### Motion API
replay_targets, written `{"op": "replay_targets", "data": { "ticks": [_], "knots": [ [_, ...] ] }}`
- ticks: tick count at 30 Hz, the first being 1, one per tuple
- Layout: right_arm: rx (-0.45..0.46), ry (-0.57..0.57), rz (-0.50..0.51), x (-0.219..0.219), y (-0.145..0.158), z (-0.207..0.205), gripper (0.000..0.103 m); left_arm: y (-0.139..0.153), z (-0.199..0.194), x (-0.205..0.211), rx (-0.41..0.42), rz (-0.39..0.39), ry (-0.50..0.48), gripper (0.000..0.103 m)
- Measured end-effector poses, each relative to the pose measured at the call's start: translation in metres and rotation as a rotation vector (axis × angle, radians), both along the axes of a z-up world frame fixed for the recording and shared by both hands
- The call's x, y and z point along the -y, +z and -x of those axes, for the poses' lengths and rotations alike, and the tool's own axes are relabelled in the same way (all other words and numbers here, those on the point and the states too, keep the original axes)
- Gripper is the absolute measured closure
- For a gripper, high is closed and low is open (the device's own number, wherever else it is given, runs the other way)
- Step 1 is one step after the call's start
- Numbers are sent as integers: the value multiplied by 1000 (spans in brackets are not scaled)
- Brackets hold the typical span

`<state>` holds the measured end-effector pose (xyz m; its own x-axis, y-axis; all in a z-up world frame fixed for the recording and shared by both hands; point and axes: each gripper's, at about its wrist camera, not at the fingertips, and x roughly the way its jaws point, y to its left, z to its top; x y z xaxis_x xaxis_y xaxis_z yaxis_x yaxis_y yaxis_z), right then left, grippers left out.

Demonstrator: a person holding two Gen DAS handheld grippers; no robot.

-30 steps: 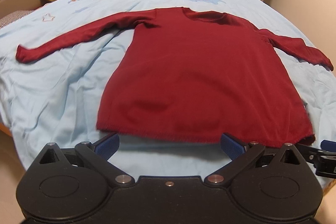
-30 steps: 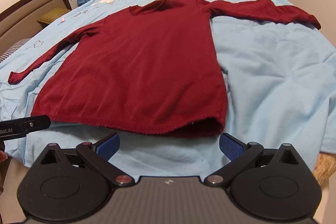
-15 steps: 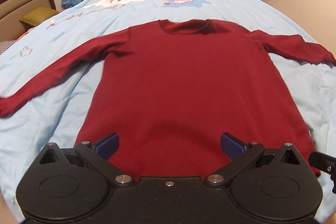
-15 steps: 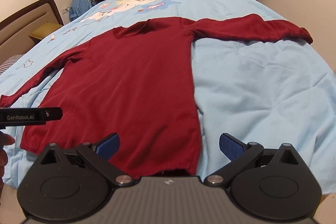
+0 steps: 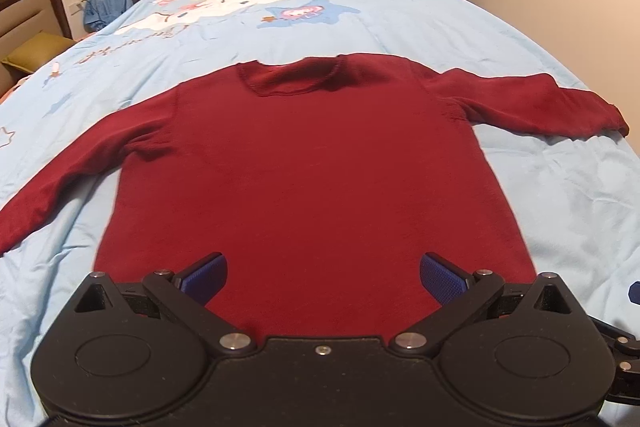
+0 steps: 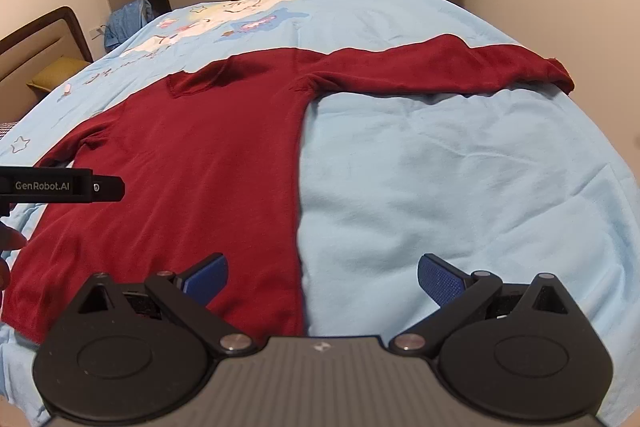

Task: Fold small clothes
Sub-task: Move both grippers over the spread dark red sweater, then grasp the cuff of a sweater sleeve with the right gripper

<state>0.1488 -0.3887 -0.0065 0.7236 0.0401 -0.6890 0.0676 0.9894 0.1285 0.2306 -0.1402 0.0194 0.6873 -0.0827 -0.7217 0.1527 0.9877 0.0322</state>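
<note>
Over sweater (image 5: 304, 167), both grippers (image 5: 322, 277) (image 6: 322, 277) w/ jaws wide.

1. The red sweater's (image 5: 304, 163) hem is hidden behind the left tongs' (image 5: 322, 277) body at 6 o'clock.
2. Its left sleeve (image 5: 60, 179) is cut off at 9 o'clock.
3. In the right wrist view, the left tongs' body (image 6: 60, 185) is cut off at 9 o'clock.
</note>
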Motion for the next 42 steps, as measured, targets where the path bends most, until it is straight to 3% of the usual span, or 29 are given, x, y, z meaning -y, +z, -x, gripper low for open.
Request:
{"op": "replay_targets", "data": {
  "ticks": [17,23,29,36,39,42],
  "knots": [
    [13,-57,0,31,-10,-22,0,-11,-25,26,-25,-13,-22,1],
    [161,-172,4,66,-7,-39,0,-16,-45,36,-30,14,6,1],
    [357,-287,-173,148,-7,-84,0,-25,-62,44,-50,25,18,1],
    [301,-399,-184,239,-11,-148,0,-32,-72,44,-72,26,41,1],
    [298,-472,-308,277,-24,-165,0,-33,-74,43,-73,13,49,1],
    [307,-576,-509,317,-42,-174,0,-34,-75,41,-75,6,57,1]
  ]
}}
